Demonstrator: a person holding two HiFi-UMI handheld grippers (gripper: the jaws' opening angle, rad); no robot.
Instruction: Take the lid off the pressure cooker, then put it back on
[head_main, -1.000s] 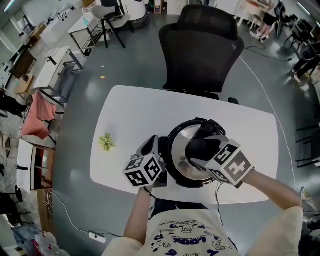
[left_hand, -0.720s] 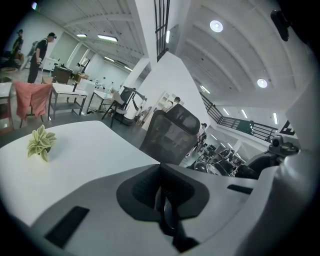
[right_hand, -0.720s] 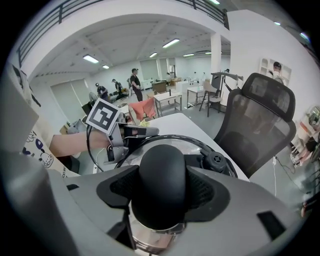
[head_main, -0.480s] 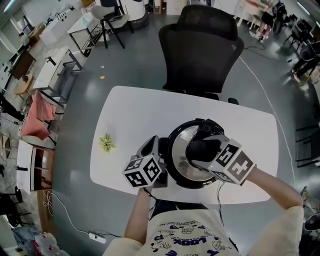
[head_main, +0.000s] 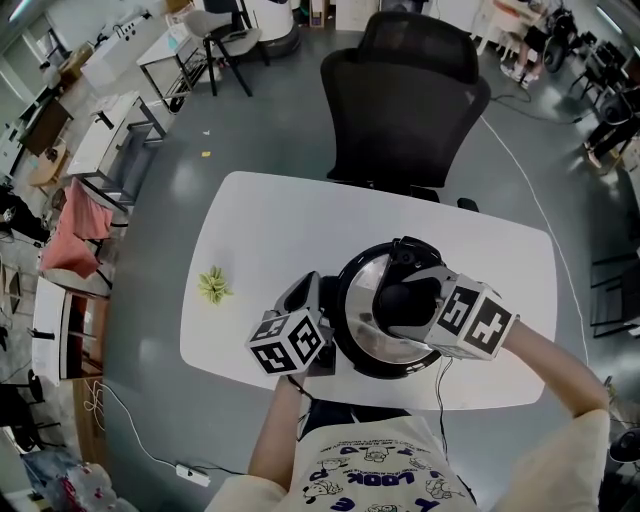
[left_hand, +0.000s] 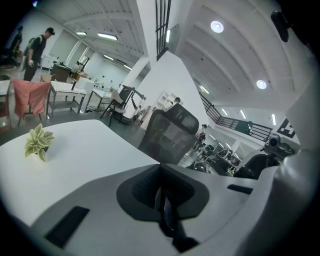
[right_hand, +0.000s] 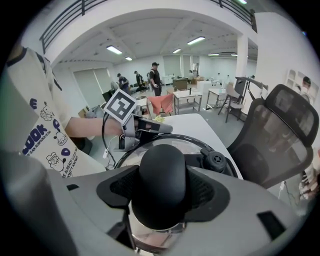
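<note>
- Round black pressure cooker (head_main: 341, 300) sits on the white rounded table (head_main: 260, 230), toward the near edge and a bit right of centre. That puts it in easy reach of both grippers.
- Polished steel lid (head_main: 368, 285) is seated flat on the pot, with no gap visible at the rim. I can't tell whether it has yet to come off or is already back on.
- Right gripper (right_hand: 162, 195) comes in steeply from the near right. Its jaws stand wide and clamp the black domed knob (head_main: 403, 298) at the lid's centre, pads pressing both sides.
- The centre grip makes sense: it gives torque for a twist and a straight lift without tipping the lid.
- Left gripper (left_hand: 162, 202) has its jaws fully together, with nothing visible between them. In the right gripper view its tips sit at the cooker's left rim and look to be touching.
- My read is that the left gripper is a brace, so the pot doesn't spin or slide when the lid is turned.
- Small black valve cap (right_hand: 217, 161) stands on the lid just beyond the knob, on the far side and clear of the jaws.
- Risk: the knob is smooth and rounded, so the pads could slip under torque. The left gripper only pushes and doesn't grip, so the pot could still walk.
- Small green leafy sprig (head_main: 212, 285) lies well to the left. Black mesh office chair (head_main: 405, 100) stands at the far side. Both are out of the work zone.
</note>
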